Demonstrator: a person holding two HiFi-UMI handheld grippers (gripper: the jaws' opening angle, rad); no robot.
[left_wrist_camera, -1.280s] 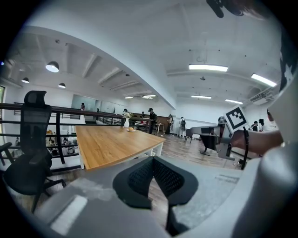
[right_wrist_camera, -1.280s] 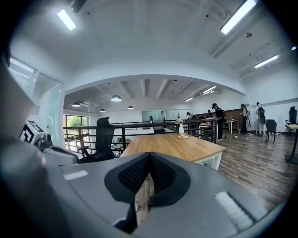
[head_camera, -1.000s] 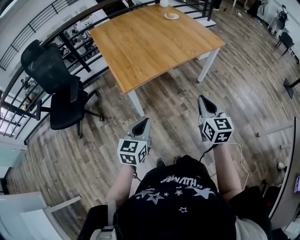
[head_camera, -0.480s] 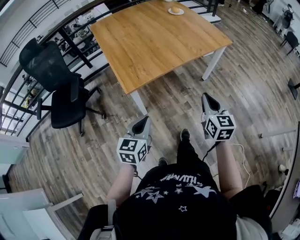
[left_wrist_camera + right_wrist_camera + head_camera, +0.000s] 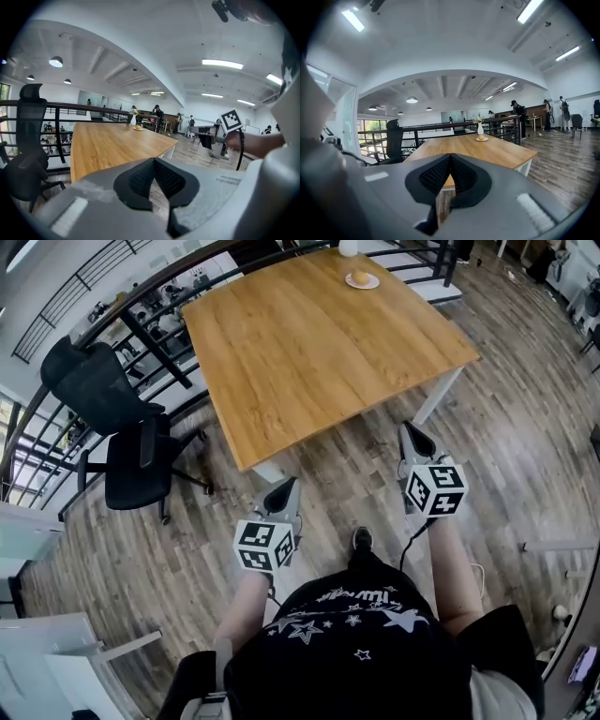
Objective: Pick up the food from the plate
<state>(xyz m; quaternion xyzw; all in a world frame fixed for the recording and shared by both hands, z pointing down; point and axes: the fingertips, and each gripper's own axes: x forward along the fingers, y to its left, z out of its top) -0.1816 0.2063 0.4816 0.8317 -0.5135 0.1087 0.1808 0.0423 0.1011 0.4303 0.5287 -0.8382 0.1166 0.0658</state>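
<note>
Left tongs and right tongs were clenched empty; the food lay far ahead, so approaching, then opening, seemed next.

We see a wooden worktop on white legs, standing on a floor of grey-brown planks. A black office chair with a mesh back stands off the worktop's left side, near it but apart. Behind chair and worktop runs a dark railing with a curved top rail. At the worktop's far edge we make out a small white vase, upright, with flowers in it. Further back in the hall several people stand near other desks, too small for us to tell more. Round lamps and long strip lights hang from the white ceiling.
</note>
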